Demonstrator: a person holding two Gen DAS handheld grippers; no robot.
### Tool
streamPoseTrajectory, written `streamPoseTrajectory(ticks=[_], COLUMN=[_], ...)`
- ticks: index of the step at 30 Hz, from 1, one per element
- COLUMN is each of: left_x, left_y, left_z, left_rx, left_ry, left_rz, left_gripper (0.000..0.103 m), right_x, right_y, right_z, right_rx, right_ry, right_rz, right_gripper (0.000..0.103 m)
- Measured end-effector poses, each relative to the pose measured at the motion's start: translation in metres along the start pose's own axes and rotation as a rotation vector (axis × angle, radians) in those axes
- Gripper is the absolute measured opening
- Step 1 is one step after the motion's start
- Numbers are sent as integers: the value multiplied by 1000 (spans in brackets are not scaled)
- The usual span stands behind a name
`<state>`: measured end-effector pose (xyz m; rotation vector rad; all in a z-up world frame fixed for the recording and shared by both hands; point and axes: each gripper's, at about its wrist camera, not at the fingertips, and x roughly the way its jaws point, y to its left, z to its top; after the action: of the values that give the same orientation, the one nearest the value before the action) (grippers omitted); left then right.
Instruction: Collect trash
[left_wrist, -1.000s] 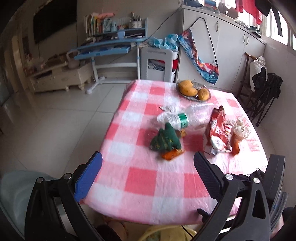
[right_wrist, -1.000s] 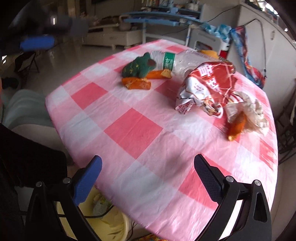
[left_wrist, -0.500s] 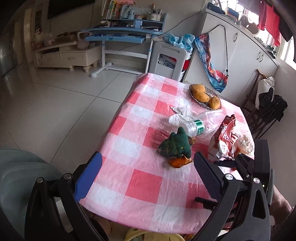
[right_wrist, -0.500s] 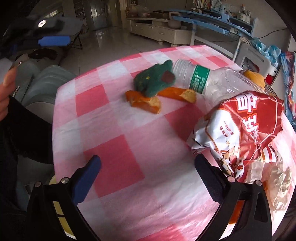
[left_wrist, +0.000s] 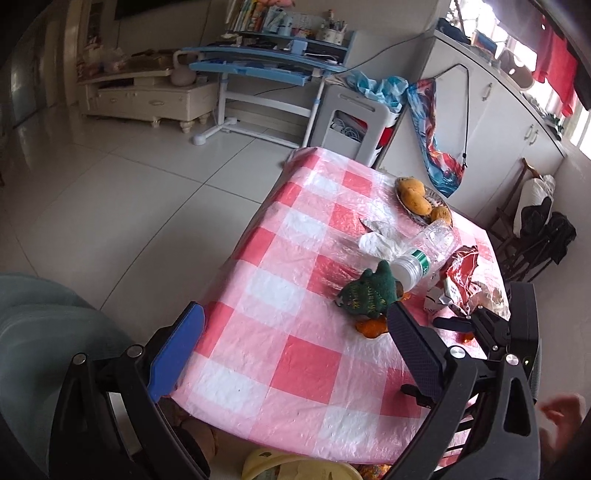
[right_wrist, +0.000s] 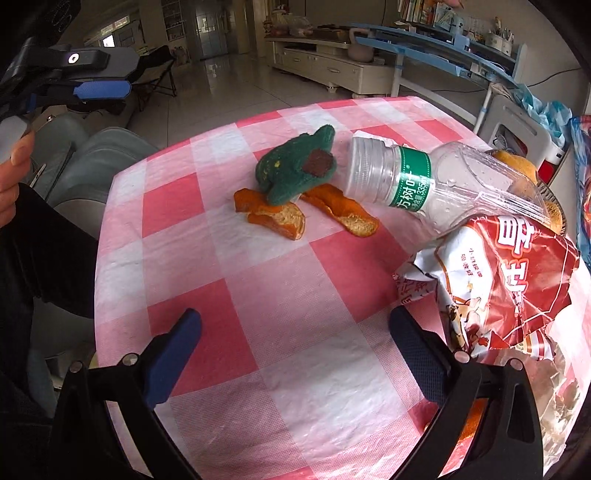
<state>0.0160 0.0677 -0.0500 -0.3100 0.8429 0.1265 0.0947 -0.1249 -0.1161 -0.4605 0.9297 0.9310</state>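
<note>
red wrapper (right_wrist: 509, 280) beside right gripper (right_wrist: 295, 328), bottle (right_wrist: 417, 181) over peels (right_wrist: 277, 218); both grippers spread wide, left gripper (left_wrist: 291, 332) empty

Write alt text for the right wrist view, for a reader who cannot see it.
The open right gripper hovers low over a pink-and-white checked tablecloth, empty. Ahead lie orange peels, a green plush toy and an empty plastic bottle on its side; a crumpled red snack bag sits right.

The bench cloth (right_wrist: 236, 295) has pink and white squares. A clear bottle (right_wrist: 436, 184) wears a green band. The peels (right_wrist: 280, 219) are orange, the soft toy (right_wrist: 295, 173) is green, and the snack bag (right_wrist: 517, 280) is red and white.
</note>
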Motion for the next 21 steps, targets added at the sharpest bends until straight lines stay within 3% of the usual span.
streamPoseTrajectory(ticks=[13, 21], left_x=[-4, 8], left_y=[2, 9], left_z=[-2, -2], left_rx=[-1, -49], left_ry=[-11, 45], left_rz=[-22, -66], left_gripper=[96, 96], right_x=[0, 0], right_y=[0, 1], right_z=[0, 0], right_rx=[0, -1], right_ry=[0, 0], right_rz=[1, 0], right_gripper=[97, 97])
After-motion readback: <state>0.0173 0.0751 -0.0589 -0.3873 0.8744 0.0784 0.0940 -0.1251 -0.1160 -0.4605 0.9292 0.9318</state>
